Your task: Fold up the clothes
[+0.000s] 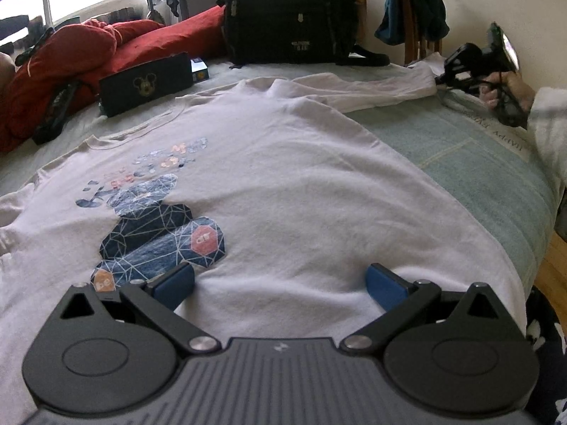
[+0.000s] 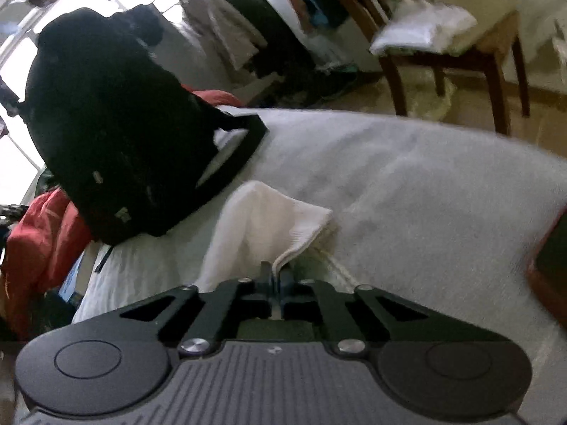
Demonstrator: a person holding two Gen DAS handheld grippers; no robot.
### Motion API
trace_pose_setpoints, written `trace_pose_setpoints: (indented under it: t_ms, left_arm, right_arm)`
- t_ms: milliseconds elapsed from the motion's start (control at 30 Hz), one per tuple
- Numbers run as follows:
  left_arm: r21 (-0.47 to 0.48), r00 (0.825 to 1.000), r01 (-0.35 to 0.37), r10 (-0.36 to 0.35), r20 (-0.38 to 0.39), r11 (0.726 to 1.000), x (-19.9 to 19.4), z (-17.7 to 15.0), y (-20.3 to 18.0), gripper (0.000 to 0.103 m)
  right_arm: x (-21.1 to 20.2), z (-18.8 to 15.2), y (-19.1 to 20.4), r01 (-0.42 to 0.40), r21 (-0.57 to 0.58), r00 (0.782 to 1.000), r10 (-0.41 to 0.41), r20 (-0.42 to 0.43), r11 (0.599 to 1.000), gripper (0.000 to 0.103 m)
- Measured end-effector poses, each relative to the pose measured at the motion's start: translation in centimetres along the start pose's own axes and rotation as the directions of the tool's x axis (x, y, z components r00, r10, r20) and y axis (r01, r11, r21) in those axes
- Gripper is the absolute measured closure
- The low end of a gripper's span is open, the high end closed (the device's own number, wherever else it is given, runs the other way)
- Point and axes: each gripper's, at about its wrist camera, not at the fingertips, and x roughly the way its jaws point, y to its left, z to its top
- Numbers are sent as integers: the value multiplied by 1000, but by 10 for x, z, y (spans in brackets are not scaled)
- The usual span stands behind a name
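A white long-sleeved shirt [image 1: 283, 184] with a dark blue print lies spread face up on the bed. My left gripper [image 1: 280, 281] hovers open just over its lower hem, blue pads wide apart with only flat cloth between them. One sleeve [image 1: 372, 86] stretches to the far right, where a person's hand holds my right gripper [image 1: 441, 78] at the cuff. In the right wrist view, my right gripper [image 2: 275, 272] is shut on the white sleeve cuff [image 2: 269, 219], which rises in a loose fold ahead of the fingers.
A black backpack [image 1: 287, 14] stands at the bed's far edge, with a dark box [image 1: 147, 83] and a red duvet [image 1: 71, 67] to the left. A wooden chair [image 2: 450, 46] holding folded white cloth stands beyond the bed. The pale green bedspread [image 1: 471, 173] lies bare at right.
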Motion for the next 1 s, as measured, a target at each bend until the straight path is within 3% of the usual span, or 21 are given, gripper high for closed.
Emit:
trace_pose_setpoints:
  t_ms: [333,433,500,533,633,700,833,900,1000]
  left_arm:
    - [7,1000,-29,29,6,1000,-8,0,2,1]
    - [0,999,-51,51,6,999,-11,0,6,1]
    - [-12,998,-64,64,3,998,-12,1,9,1]
    - [-17,998,-70,70,3,997,-14,1,10,1]
    - [-17,996,-89,89,13,996,-19,1,14,1]
    - [-16,994,-104,104,21,994,-23,1,17,1]
    - [-28,992,-122,123,30,992,-27,1,24,1]
    - [-35,991,-126,127,31,991,-27,0,28,1]
    - [-44,991,-130,131,28,991,-27,-2,33,1]
  right_arm:
    - [-35,28,-1,139,-95,989,-132,70,986,98]
    - [-43,32,-11,210,-88,976,-204,71,974,97]
    - [-42,34,-16,289,-91,957,-283,69,953,96]
    - [-41,35,-15,312,-96,949,-306,70,945,92]
    - [-41,34,-4,320,-120,946,-311,89,940,90]
    - [-36,28,20,249,-177,968,-241,67,952,89]
    - [-21,10,79,36,-314,998,-48,-30,949,73]
    - [-5,-7,117,-90,-383,991,45,-125,919,70]
    - [23,-37,169,-233,-449,958,125,-257,863,62]
